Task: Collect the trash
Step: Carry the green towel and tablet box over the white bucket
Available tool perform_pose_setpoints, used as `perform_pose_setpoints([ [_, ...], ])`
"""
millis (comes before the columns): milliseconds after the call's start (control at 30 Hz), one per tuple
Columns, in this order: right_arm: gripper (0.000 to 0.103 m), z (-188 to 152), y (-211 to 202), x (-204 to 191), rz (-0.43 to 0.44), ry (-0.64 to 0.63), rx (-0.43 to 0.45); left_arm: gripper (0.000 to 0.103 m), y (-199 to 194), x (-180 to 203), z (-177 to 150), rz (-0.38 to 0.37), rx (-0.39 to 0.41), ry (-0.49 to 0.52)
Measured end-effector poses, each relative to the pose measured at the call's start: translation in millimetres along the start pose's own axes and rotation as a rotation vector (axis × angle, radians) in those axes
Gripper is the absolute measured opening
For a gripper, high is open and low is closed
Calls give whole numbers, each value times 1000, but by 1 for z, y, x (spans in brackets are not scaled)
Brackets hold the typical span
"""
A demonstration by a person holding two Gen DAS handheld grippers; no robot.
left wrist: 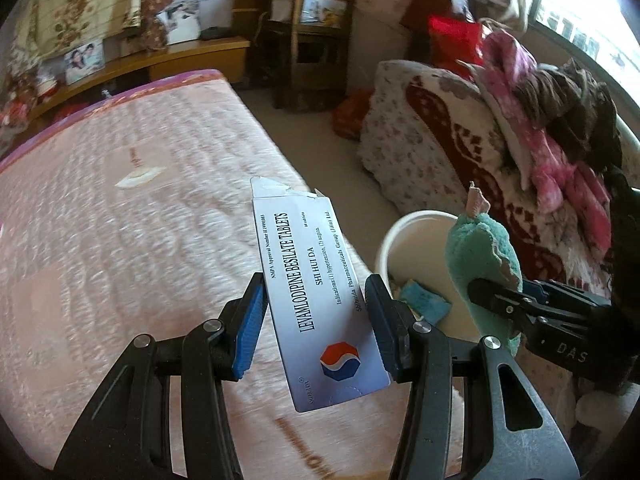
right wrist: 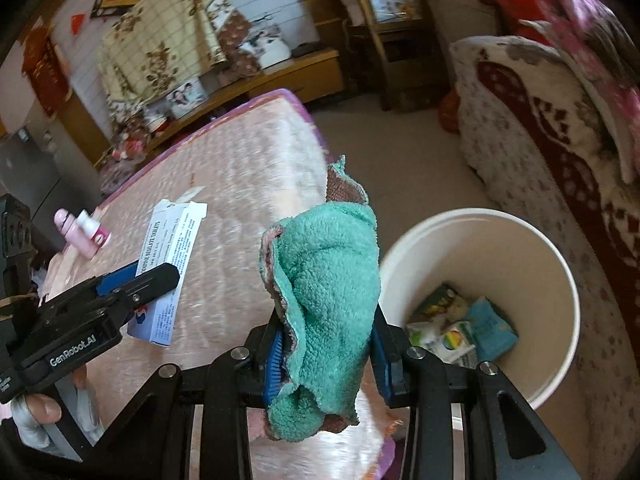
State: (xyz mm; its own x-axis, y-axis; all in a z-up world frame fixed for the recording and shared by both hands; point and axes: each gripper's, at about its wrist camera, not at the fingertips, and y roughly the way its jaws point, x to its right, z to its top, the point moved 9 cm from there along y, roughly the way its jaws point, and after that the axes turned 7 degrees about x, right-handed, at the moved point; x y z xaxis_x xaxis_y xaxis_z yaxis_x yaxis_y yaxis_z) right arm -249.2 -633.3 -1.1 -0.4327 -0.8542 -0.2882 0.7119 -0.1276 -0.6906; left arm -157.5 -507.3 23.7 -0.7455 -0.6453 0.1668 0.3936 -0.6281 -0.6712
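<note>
My left gripper point(left wrist: 316, 320) is shut on a white tablet box point(left wrist: 316, 300) with an open torn flap, held above the pink bed point(left wrist: 120, 220). The box also shows in the right wrist view point(right wrist: 172, 256), with the left gripper point(right wrist: 132, 280) around it. My right gripper point(right wrist: 328, 344) is shut on a crumpled teal cloth point(right wrist: 328, 296), held above the bed's edge, left of the white bin point(right wrist: 560, 288). The cloth point(left wrist: 480, 264) and bin point(left wrist: 416, 220) also show in the left wrist view. The bin holds several packets point(right wrist: 460, 328).
A pink and white bottle point(right wrist: 86, 236) lies on the bed at the left. A small paper scrap point(left wrist: 138, 178) lies further up the bed. A sofa piled with blankets and clothes point(left wrist: 500, 140) stands right of the bin. A wooden shelf point(left wrist: 308, 32) stands at the back.
</note>
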Motion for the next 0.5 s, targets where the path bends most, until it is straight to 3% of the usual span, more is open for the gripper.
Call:
perform_pose_setpoints([
  [500, 35, -15, -2, 77, -85, 99, -21, 48, 42, 67, -4, -82, -66, 60],
])
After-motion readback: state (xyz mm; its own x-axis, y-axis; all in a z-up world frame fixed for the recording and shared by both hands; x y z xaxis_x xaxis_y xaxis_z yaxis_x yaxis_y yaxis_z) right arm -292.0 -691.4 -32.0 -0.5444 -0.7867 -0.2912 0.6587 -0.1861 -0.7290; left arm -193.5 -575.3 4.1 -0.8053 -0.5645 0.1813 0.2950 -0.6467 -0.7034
